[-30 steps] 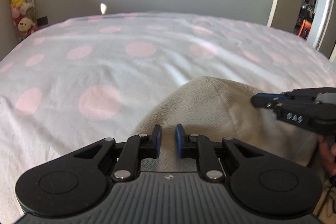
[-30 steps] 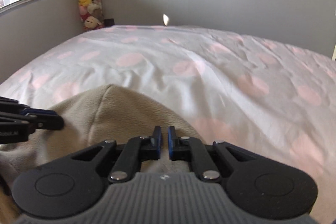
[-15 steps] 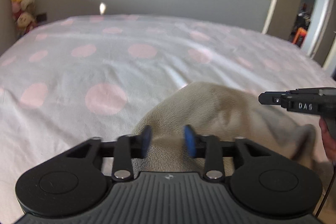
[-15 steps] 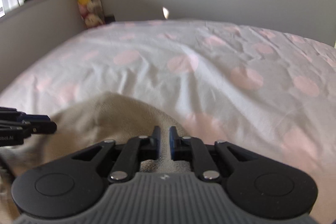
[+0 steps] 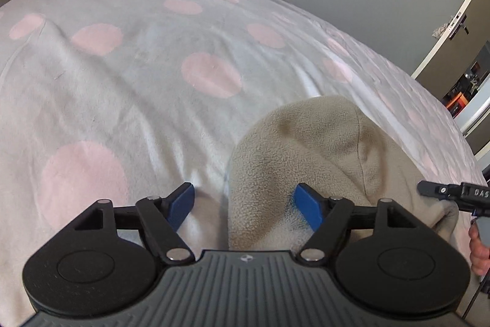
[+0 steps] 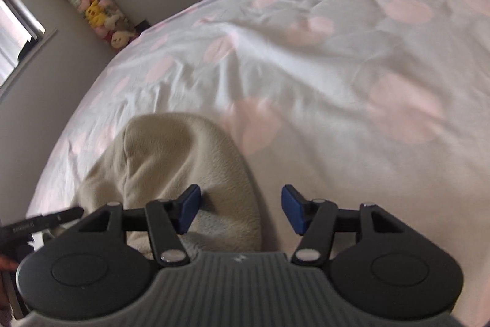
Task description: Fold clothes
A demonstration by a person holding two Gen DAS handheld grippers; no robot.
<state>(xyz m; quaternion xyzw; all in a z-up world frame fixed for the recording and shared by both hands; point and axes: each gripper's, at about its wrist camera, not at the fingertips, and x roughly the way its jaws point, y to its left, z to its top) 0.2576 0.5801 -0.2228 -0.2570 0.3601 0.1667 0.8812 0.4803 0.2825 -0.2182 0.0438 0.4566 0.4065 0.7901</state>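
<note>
Beige fleece garment (image 5: 321,149) lies on pink-spotted duvet (image 5: 128,88), soft toys (image 6: 92,11) beyond.

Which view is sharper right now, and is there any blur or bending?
Left wrist view: crisp fleece texture, though the fisheye bows the bedspread and door frame. Right wrist view: softer, smeared pink dots, tilted horizon, bright patch at the window.
</note>
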